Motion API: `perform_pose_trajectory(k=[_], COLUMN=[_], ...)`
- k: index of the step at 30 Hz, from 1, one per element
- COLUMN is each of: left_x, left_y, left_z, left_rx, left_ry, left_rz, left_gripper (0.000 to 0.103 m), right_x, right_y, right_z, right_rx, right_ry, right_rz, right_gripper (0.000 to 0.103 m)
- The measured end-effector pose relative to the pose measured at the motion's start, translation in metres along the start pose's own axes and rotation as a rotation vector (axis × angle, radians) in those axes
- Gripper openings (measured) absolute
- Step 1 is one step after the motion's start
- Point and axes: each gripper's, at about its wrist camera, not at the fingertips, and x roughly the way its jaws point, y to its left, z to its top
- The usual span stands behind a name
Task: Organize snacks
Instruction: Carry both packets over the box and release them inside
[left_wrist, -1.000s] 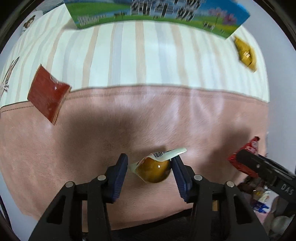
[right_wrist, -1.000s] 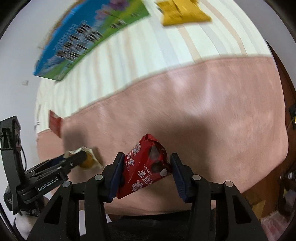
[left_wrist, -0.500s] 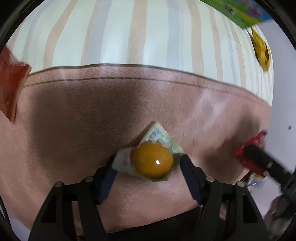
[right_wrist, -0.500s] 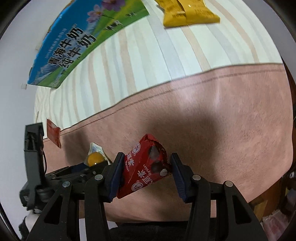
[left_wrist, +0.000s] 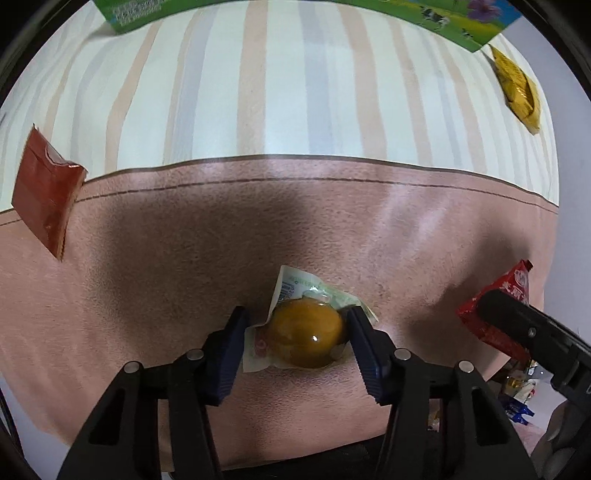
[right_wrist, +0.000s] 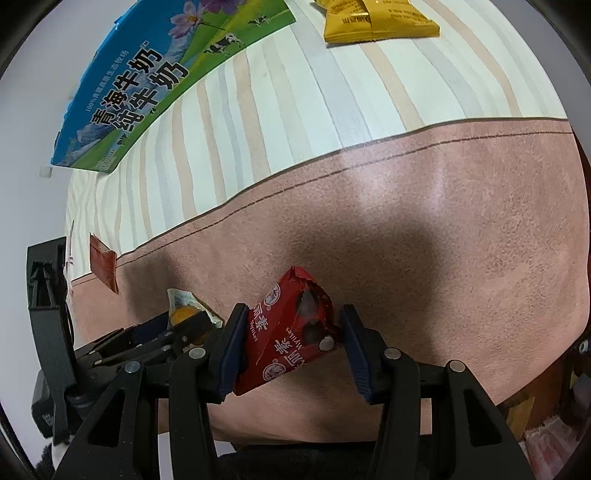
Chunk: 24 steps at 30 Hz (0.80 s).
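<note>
My left gripper (left_wrist: 297, 339) is shut on a clear packet with a round brown-yellow snack (left_wrist: 304, 338) in it, held just over the pink cloth (left_wrist: 184, 258). The packet also shows in the right wrist view (right_wrist: 184, 312). My right gripper (right_wrist: 290, 339) is shut on a red snack packet (right_wrist: 291, 328) with white lettering, held above the same cloth to the right of the left gripper. That red packet also shows in the left wrist view (left_wrist: 498, 306).
A dark red sachet (left_wrist: 46, 190) lies at the left on the cloth's seam. Yellow packets (right_wrist: 376, 18) lie at the far right on the striped cloth (left_wrist: 295, 92). A blue-green milk carton (right_wrist: 147, 85) lies at the back. Clutter sits below the table's right edge.
The left gripper has pulled back and turned, so the round snack packet now lies flat between its fingers. The right gripper has hardly moved with the red packet.
</note>
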Motion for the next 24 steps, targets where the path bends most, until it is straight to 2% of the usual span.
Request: perform_pose_trajectory(k=[5,6,12,19,22,24], left_x=[-0.022,-0.028,-0.073,-0.153,-0.178,-0.201], left_y=[-0.008,-0.015,-0.002,0.004,0.005,0.007], left_z=[-0.015,-0.014,0.004,0.030,0.038,0.060], left_rx=[0.017,0.017,-0.007,-0.015,-0.005,0.011], left_ry=[-0.015,-0.021,-0.059,-0.176,-0.231,-0.269], left_rz=[-0.028,-0.037,-0.138,-0.215,-0.223,-0.216], left_gripper=[0.052,0.052,0.052,0.052,0.052,0.052], right_x=[-0.011,-0.014,-0.040,-0.081,-0.102,-0.114], right_y=[0.003,0.003,0.013,0.030,0.045,0.055], right_z=[0.004,0.004,0.013,0.039,0.058,0.071], right_rx=[-0.014,-0.019,-0.045,-0.078,-0.108,-0.127], right_ry=[-0.018,-0.022,-0.063,-0.132,-0.172,-0.201], right_rz=[0.008,0.011,0.040,0.090,0.109,0.117], right_gripper=[0.053,0.053,0.053,0.053,0.053,0.053])
